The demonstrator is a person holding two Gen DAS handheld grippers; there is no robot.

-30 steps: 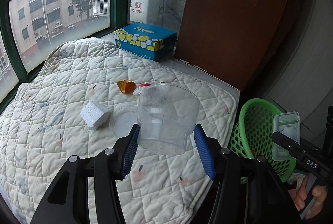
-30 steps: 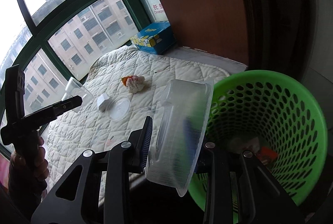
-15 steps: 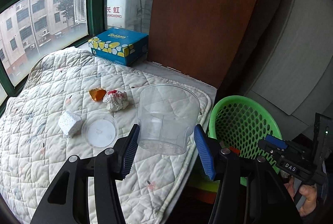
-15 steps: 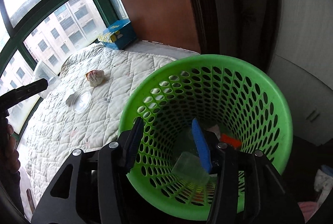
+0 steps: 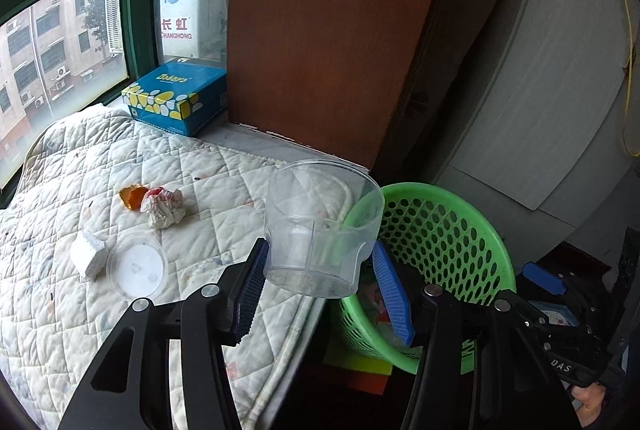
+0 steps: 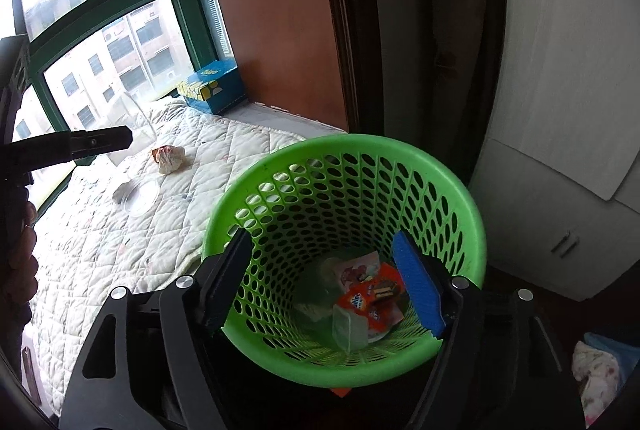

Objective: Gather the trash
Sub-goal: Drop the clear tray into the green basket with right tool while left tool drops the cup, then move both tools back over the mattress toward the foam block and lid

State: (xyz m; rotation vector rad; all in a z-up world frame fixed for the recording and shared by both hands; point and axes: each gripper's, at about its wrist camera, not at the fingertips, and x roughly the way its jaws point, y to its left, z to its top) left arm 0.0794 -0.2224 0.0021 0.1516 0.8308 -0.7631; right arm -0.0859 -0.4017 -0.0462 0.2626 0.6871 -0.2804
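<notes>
My left gripper [image 5: 318, 282] is shut on a clear plastic cup [image 5: 320, 226], held upright above the bed edge beside the green basket [image 5: 444, 230]. My right gripper [image 6: 324, 282] is open and empty, right above the green basket [image 6: 344, 158]. Inside the basket lie a clear plastic box [image 6: 350, 328] and orange wrappers [image 6: 370, 298]. On the quilt [image 5: 80, 158] lie a crumpled paper ball [image 5: 164, 208], an orange scrap [image 5: 132, 196], a white block [image 5: 86, 258] and a clear round lid [image 5: 137, 270].
A blue tissue box [image 5: 176, 98] stands on the sill by the window. A brown wooden panel [image 5: 320, 30] rises behind the bed. White cabinets [image 6: 560, 110] stand to the right of the basket. The other hand-held gripper [image 5: 560, 342] shows at lower right.
My right gripper opened and let the clear plastic box drop into the basket. My left gripper carried the cup to the right, toward the basket.
</notes>
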